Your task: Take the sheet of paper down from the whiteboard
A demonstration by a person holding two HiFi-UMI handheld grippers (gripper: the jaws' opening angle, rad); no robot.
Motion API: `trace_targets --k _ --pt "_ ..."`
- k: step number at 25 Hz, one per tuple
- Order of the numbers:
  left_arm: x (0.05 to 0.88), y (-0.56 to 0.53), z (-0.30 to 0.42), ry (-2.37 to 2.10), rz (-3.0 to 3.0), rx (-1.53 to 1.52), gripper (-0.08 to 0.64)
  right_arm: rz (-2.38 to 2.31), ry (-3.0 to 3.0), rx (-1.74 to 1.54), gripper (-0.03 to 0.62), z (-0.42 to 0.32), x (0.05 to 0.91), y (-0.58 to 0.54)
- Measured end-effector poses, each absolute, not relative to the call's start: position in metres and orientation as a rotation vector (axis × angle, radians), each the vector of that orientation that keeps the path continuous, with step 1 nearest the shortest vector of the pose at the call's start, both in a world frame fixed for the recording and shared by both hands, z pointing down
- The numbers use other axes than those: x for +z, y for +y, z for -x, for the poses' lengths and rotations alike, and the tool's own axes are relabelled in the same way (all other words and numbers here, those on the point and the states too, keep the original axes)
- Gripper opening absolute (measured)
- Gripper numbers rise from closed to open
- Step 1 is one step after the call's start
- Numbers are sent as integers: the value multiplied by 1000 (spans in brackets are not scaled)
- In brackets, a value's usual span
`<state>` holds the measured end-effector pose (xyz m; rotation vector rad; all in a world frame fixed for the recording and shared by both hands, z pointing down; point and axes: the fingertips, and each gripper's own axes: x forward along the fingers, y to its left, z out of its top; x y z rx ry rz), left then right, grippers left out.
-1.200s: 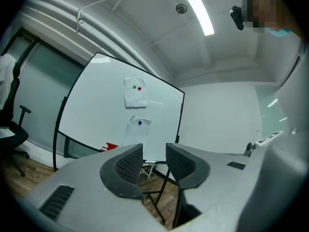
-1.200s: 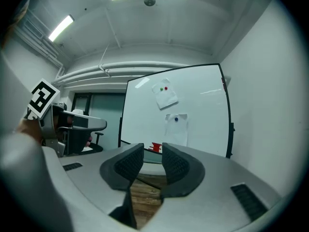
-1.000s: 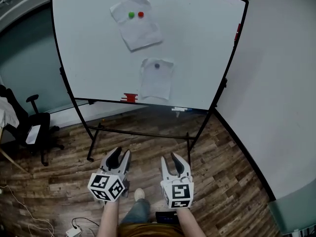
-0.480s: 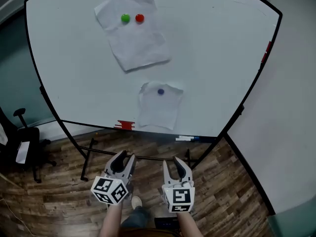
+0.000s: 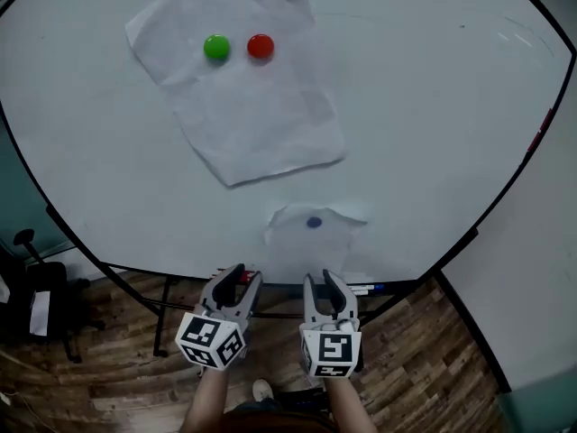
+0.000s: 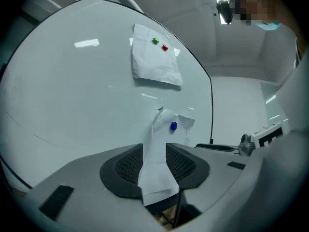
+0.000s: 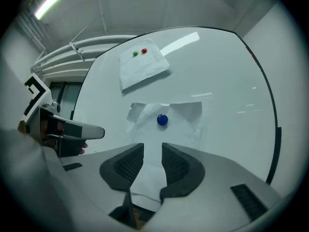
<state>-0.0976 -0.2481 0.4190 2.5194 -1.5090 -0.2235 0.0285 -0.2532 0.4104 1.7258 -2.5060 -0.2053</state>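
A small crumpled sheet of paper (image 5: 302, 242) hangs low on the whiteboard (image 5: 433, 106), pinned by a blue magnet (image 5: 314, 223). A larger sheet (image 5: 252, 115) sits above it under a green magnet (image 5: 216, 47) and a red magnet (image 5: 261, 46). My left gripper (image 5: 239, 278) and right gripper (image 5: 323, 280) are side by side at the board's bottom edge, both open, just below the small sheet. In the left gripper view the small sheet (image 6: 161, 134) shows through the gap of the left gripper (image 6: 154, 153). The right gripper (image 7: 152, 151) frames the same sheet (image 7: 181, 115) below the blue magnet (image 7: 162, 120).
The board's black stand (image 5: 167, 323) rests on a wood floor (image 5: 424, 368). An office chair (image 5: 36, 305) stands at the left and a pale wall (image 5: 541, 287) runs down the right. A marker (image 5: 370, 288) lies on the board's tray.
The view has closed in on the whiteboard, which now fills the frame. Both grippers have risen from over the floor to the board's bottom edge, still open.
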Motion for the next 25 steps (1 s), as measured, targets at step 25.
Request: trace_targets --k 25 --pt "402 -323 76 -1371 -2597 -290 153 -1790 -2504 -338 133 -19 367 -323"
